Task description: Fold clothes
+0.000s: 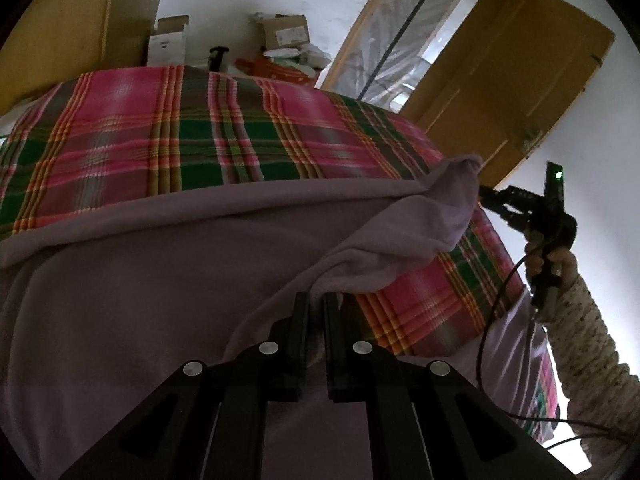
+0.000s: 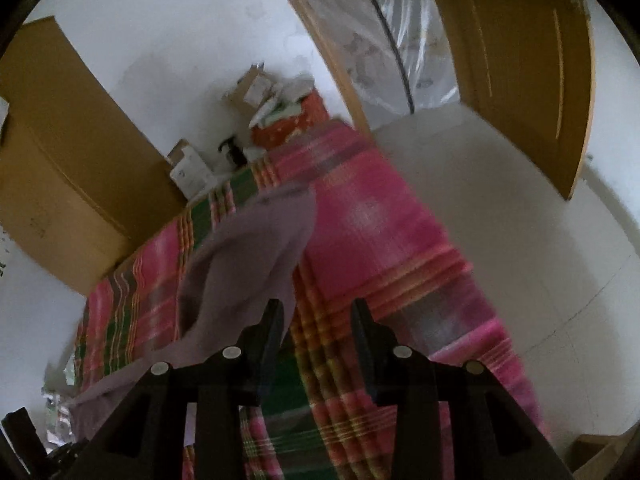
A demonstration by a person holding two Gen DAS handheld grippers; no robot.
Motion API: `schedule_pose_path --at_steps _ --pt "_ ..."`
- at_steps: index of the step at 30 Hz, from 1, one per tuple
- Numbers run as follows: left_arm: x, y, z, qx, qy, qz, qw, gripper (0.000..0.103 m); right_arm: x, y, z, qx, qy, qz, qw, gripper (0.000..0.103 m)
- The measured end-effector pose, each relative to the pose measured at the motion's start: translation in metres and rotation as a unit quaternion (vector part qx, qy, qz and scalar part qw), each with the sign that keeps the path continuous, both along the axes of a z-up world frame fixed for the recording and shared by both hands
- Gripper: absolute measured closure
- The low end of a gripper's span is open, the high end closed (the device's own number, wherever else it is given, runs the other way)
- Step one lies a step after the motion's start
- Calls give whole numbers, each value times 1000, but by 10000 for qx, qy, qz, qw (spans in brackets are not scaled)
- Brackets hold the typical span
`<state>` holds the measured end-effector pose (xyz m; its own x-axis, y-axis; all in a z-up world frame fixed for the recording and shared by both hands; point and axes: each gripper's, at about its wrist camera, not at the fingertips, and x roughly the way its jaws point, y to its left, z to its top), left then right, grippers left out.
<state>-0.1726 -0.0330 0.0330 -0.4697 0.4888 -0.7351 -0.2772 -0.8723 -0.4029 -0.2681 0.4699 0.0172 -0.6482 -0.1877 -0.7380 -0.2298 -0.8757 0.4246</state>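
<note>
A lavender garment lies spread over a bed with a pink and green plaid cover. My left gripper is shut on a fold of the garment at its near right side, and cloth shows between the two fingers. The right gripper, held by a hand in a knitted sleeve, hovers just right of a raised flap of the garment. In the right wrist view, my right gripper is open above the plaid cover. The lavender flap hangs beside its left finger, not between the fingers.
Cardboard boxes and clutter are piled against the white wall beyond the bed. An open wooden door stands to the right and a brown wooden panel to the left. A black cable hangs from the right gripper.
</note>
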Motion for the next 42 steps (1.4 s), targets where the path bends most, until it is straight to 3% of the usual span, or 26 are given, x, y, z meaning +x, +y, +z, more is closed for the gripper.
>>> schedule_pose_path --at_steps 5,12,18,23,28,34,40,42 --pt "-1 -6 -1 12 6 122 9999 96 -29 -36 0 86 11 335 9994 68" --pt "-5 -20 -5 114 -70 412 9991 96 -68 -70 11 -166 -8 898 9958 68" --pt "-7 -27 -8 149 -121 559 9983 96 -43 -48 23 -405 318 547 9972 68" --pt "-8 -27 -11 213 -158 574 9980 96 -34 -38 16 -375 137 409 9984 66" --pt "-7 -27 -15 213 -241 557 9979 96 -48 -53 5 -913 98 665 9936 66" --pt "-8 -26 -17 226 -262 531 9980 96 -65 -66 -12 -1181 -194 610 9909 66" --pt "-8 -27 -19 222 -280 516 9980 96 -80 -68 -10 -1053 -167 461 9932 84" --pt "-8 -27 -19 227 -294 518 9980 96 -84 -69 -12 -952 -236 429 9943 99"
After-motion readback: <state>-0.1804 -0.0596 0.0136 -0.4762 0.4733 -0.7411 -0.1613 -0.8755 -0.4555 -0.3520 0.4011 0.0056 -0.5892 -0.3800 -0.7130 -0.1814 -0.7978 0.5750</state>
